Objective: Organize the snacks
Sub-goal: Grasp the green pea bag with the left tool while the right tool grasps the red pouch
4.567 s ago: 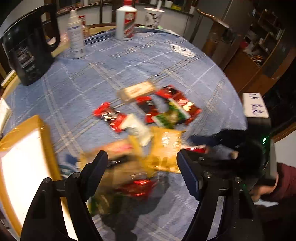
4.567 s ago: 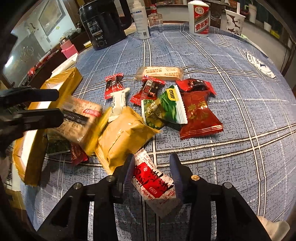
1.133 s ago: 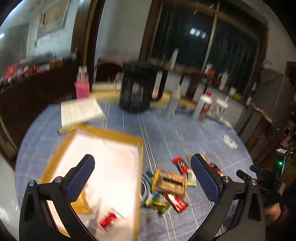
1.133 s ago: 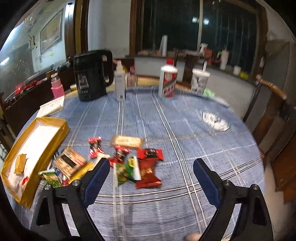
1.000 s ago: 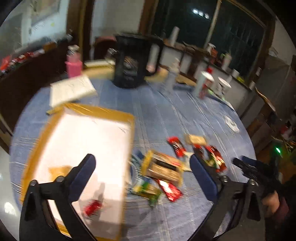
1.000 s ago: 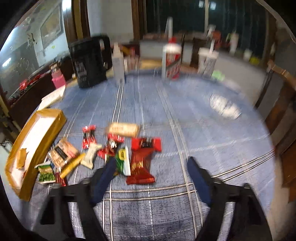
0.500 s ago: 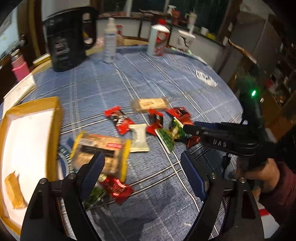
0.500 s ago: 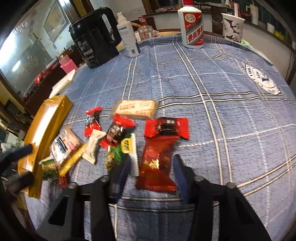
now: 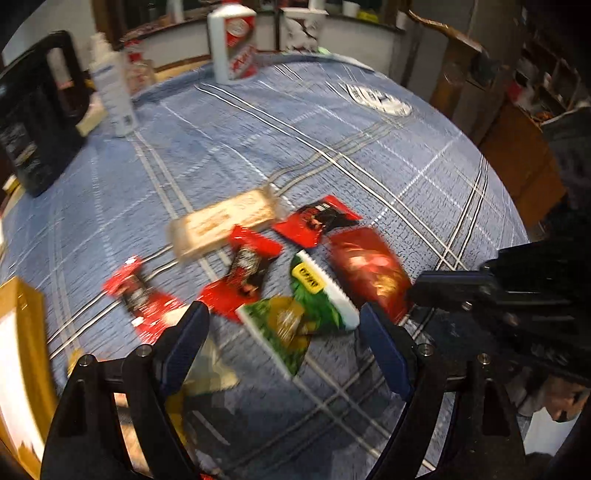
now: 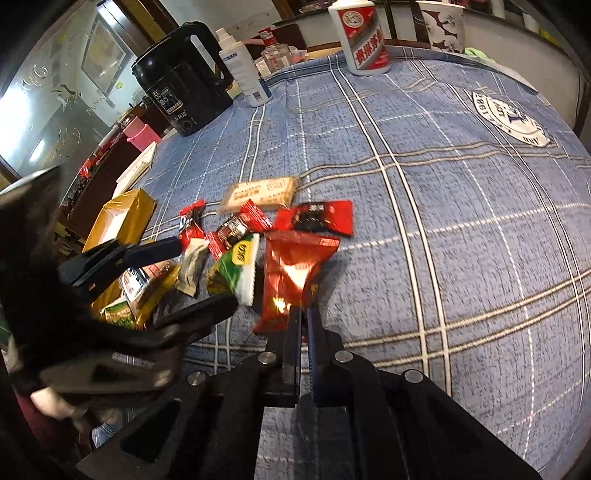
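Red foil snack packet (image 10: 291,273) pinched at frame centre by the right gripper (image 10: 303,314).
Left gripper (image 9: 284,328) hangs wide and empty over the green packet (image 9: 303,314), lower middle.

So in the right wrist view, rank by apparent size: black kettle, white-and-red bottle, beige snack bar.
1. black kettle
2. white-and-red bottle
3. beige snack bar
The bottle and bar look close in size, and the bar lies nearer the camera, so their order is unsure.

Bare tablecloth (image 10: 461,229) lies open right of the snack cluster (image 10: 258,229); kettle (image 10: 181,92) and bottles (image 10: 364,35) line the far edge.
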`<act>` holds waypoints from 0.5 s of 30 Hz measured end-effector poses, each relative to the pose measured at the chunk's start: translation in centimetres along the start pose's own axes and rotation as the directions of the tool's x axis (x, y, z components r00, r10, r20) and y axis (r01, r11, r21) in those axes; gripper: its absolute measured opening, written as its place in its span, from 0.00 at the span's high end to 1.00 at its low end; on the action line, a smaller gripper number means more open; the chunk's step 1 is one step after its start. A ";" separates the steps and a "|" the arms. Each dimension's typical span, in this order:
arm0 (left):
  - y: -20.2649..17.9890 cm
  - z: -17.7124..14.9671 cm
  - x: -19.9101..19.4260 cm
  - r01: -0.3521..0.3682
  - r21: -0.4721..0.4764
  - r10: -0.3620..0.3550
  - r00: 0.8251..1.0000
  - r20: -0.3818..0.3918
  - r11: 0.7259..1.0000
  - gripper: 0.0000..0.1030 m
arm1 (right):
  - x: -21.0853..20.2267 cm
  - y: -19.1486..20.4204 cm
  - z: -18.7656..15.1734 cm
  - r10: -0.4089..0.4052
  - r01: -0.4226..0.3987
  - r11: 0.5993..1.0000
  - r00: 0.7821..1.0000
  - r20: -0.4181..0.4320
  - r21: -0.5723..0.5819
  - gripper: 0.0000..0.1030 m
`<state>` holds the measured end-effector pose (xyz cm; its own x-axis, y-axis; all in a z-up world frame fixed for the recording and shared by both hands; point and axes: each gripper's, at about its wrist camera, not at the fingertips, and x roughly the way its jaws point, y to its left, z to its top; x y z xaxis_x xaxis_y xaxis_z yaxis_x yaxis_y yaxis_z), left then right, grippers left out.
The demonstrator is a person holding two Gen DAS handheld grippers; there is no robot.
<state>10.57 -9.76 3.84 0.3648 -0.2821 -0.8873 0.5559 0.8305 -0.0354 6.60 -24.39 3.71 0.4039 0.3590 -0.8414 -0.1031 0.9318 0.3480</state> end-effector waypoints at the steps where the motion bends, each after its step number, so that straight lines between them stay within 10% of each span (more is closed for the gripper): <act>1: -0.1 0.2 0.5 0.004 0.005 -0.004 1.000 -0.009 1.000 0.18 | -0.1 -0.2 -0.1 0.008 -0.008 1.000 1.000 0.003 0.002 0.93; 4: -0.5 0.5 1.6 0.046 0.006 -0.046 0.998 -0.051 0.999 0.34 | -0.4 -0.7 -0.3 0.014 -0.014 1.000 1.000 0.015 0.018 0.88; 9: -0.5 -0.1 0.9 0.070 -0.010 -0.071 0.996 -0.047 0.997 0.37 | -0.9 -0.9 0.7 0.025 -0.026 0.999 0.999 0.045 0.034 0.63; 15: 0.3 -1.4 -1.5 0.043 -0.072 -0.044 0.999 -0.015 0.996 0.38 | 0.8 1.5 2.2 -0.060 0.063 0.993 0.998 0.036 -0.102 0.61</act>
<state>9.11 -8.38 4.55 0.3283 -0.3111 -0.8919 0.5157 0.8501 -0.1067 8.74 -22.86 4.43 0.4416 0.3006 -0.8454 -0.1693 0.9532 0.2505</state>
